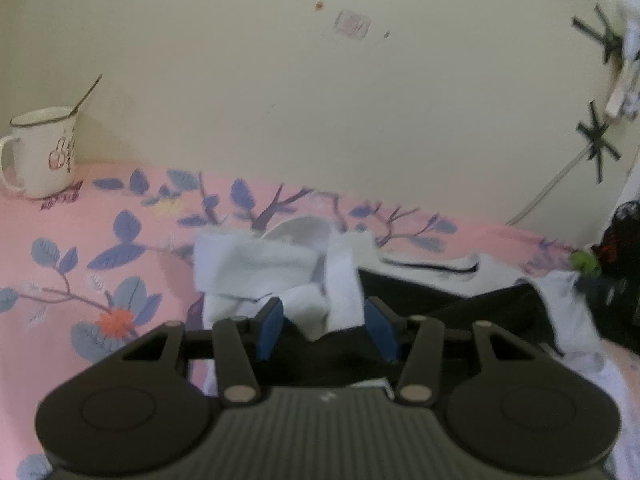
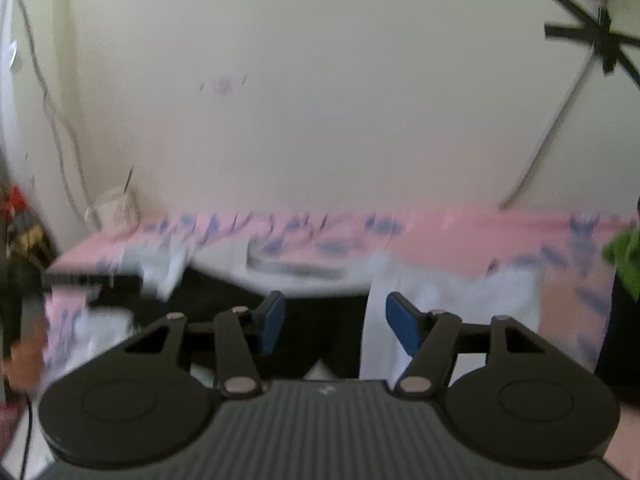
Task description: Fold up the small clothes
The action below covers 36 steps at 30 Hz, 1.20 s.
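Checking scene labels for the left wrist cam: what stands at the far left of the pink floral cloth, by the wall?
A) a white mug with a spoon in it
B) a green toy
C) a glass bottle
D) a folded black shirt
A: a white mug with a dark rim stands on the pink floral cloth near the wall, a spoon handle slanting up out of it.

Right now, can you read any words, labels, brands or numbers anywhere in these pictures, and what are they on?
No text can be read with certainty.
Mug: a dark drawing or lettering on its side, too blurred to read.
Wall sticker: a pinkish rectangle with marks, too blurred to read.
Left gripper body: a small pale logo, no letters.
Right gripper body: the same small logo, blurred.
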Motion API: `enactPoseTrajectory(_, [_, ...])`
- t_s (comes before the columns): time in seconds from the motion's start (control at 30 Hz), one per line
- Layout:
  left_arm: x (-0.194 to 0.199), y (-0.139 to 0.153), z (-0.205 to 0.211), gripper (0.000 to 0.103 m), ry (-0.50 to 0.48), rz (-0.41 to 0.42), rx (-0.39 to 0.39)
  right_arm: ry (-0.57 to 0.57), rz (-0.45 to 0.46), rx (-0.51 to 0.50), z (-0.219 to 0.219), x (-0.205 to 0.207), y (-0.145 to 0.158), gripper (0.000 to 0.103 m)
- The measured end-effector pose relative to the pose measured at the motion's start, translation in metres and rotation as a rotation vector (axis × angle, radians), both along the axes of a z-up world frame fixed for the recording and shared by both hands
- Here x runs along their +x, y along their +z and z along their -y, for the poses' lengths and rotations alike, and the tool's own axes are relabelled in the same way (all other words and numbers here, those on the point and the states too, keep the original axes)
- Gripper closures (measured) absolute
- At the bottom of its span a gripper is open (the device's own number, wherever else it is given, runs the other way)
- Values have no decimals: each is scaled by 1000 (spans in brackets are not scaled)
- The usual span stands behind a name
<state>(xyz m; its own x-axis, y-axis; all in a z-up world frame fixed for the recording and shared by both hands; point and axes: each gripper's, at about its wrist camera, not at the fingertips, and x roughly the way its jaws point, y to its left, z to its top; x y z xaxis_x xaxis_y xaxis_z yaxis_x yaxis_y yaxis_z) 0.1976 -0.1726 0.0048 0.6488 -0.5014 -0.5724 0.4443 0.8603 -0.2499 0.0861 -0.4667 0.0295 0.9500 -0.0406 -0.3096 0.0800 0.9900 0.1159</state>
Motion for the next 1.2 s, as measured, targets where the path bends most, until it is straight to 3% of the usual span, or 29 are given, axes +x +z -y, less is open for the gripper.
enactPoseTrajectory(0.07, [3, -5, 4, 59, 4, -17, 42, -16, -31, 27, 7, 15, -4, 45])
enactPoseTrajectory(0.13, [1, -7, 8, 59, 0, -6, 84, -43, -138, 57, 15, 34, -26, 50])
enactPoseTrajectory(0.17, [0, -7, 10, 59, -2, 3, 105, -58, -148, 27, 15, 38, -44, 50])
enactPoseTrajectory(0.33, [-4, -7, 12, 58, -5, 22, 135, -51, -146, -85, -1, 37, -47, 42])
enactPoseTrajectory(0.43, [-2, 9, -10, 56, 88, 53, 74, -56, -120, -54, -1, 33, -37, 45])
enactPoseTrajectory(0.5, [2, 22, -39, 56, 168, 60, -30, -19, -53, 24, 0, 28, -22, 45])
enactPoseTrajectory(0.57, [8, 26, -63, 59, 224, 14, -137, 47, -35, 56, -13, 33, -10, 46])
enactPoseTrajectory(0.63, [15, 24, -77, 63, 258, -37, -195, 113, -50, 33, -32, 48, -2, 46])
enactPoseTrajectory(0.83, [21, 18, -69, 65, 227, -66, -161, 274, -85, -15, -97, 112, 4, 51])
enactPoseTrajectory(0.97, [22, 12, -60, 65, 209, -79, -134, 340, -121, 36, -124, 150, 4, 60])
enactPoseTrajectory(1.03, [28, 7, -64, 65, 258, -102, -116, 373, -153, 66, -135, 166, 0, 62])
enactPoseTrajectory(1.1, [35, 5, -80, 65, 322, -143, -159, 381, -146, 15, -150, 169, 0, 61])
enactPoseTrajectory(1.2, [48, 7, -119, 65, 417, -224, -305, 423, -62, -138, -176, 156, 6, 54])
